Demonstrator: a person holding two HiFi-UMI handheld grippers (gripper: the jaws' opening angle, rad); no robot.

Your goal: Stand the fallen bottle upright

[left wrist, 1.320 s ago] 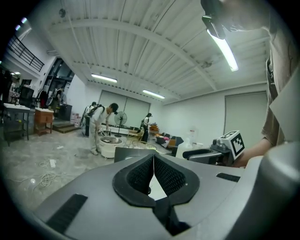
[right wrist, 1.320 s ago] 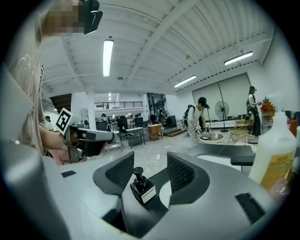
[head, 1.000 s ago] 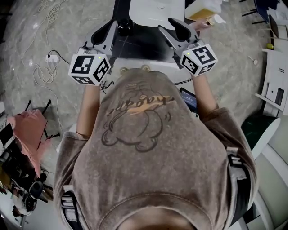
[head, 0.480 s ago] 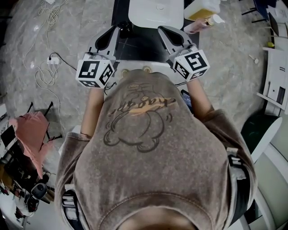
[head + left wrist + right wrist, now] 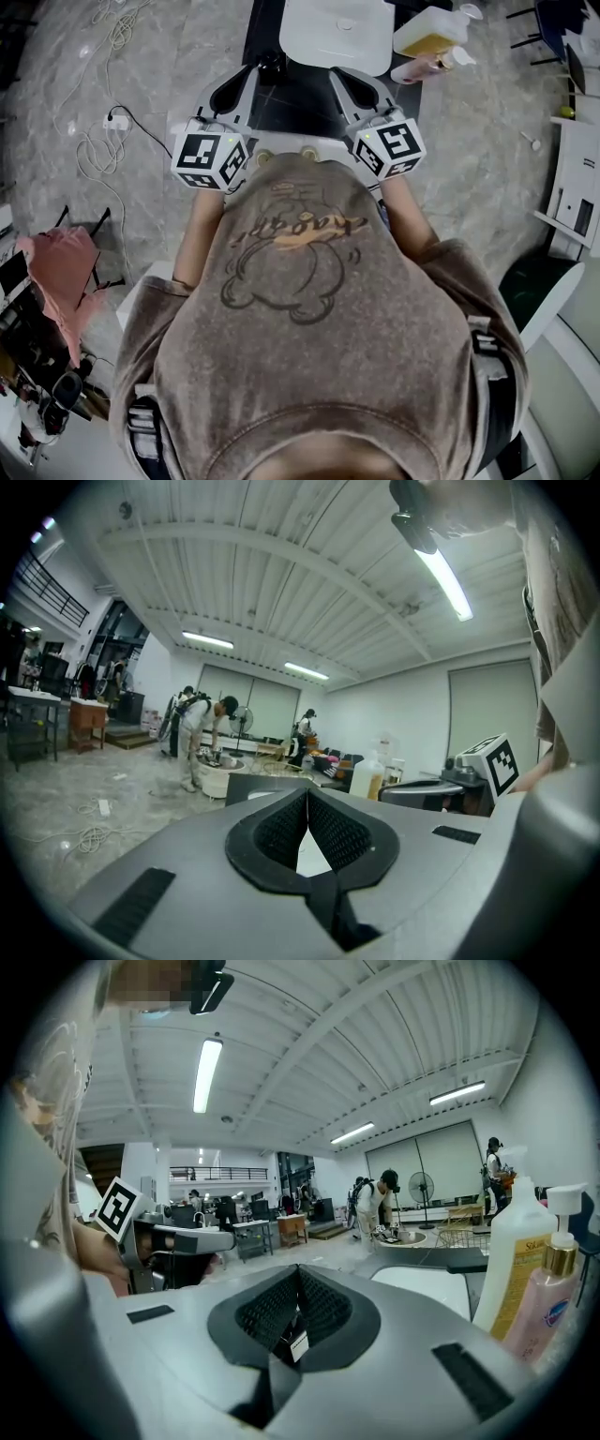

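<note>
Head view: we saw the left gripper (image 5: 246, 80) and right gripper (image 5: 345, 80) over the near part of the dark table (image 5: 300, 103), tips just short of the white tray (image 5: 337, 37), nothing carried in either. The pink pump bottle (image 5: 427, 66) sat far right by the table's corner, just beside the big jug (image 5: 427, 33) w/ yellow liquid and apart from both grippers. The lens bent them, so we couldn't settle upright vs. tipped here. Left gripper view: jaws met at the tips w/ nothing btw them, only a sliver of white showing below. Right gripper view: jaws together too, gripping nothing. A small white tag-like bit (image 5: 293, 1342) showed behind the tips, and we couldn't tell what it was. Pump bottle and jug both stood upright at the right, side by side, pump head up. We found no fallen bottle anywhere, so we judged the standing-up step prob. done and both hands idle. Next move, if any: check the pump bottle sat steady and keep the right gripper clear of it, since a nudge on that side could topple it.
</note>
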